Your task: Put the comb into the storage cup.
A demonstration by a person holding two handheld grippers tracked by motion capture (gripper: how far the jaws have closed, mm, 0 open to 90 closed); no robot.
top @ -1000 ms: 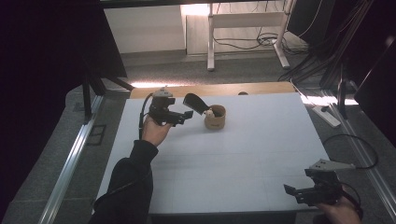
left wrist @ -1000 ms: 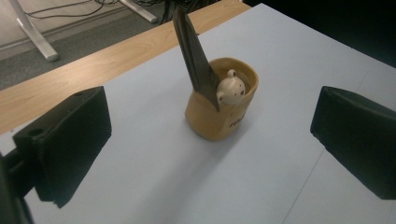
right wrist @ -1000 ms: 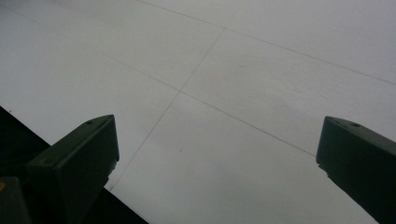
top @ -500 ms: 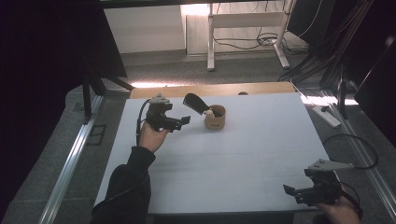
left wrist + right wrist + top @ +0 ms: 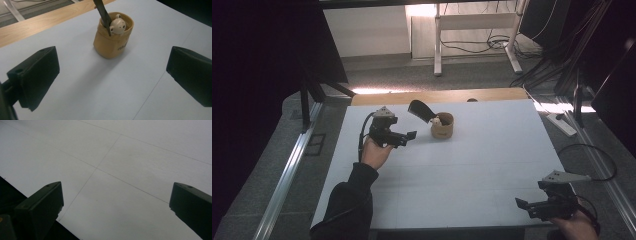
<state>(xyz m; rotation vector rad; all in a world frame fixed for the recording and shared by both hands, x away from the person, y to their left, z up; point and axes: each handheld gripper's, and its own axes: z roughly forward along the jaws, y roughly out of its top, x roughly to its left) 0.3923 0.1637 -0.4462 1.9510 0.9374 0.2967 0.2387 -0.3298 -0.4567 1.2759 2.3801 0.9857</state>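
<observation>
Spreading white across the table (image 5: 472, 165), with a wooden strip along the far edge. Standing near that far edge: tan fabric pouch (image 5: 113, 37), upright, holding a black shoehorn (image 5: 102, 13) and a small cream bear figure (image 5: 118, 25). Hovering just left of the pouch, left hand-held gripper (image 5: 408, 136), jaws spread wide, gripping nothing. Resting at the near right corner, right hand-held gripper (image 5: 523, 205), equally wide, empty.

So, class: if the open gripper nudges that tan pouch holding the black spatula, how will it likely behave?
The pouch looks like soft fabric with a rolled rim, so it would probably dent rather than slide stiffly. The tall spatula leans out above it, so it may tip. It seems light, as the left gripper could likely shove it easily.
</observation>
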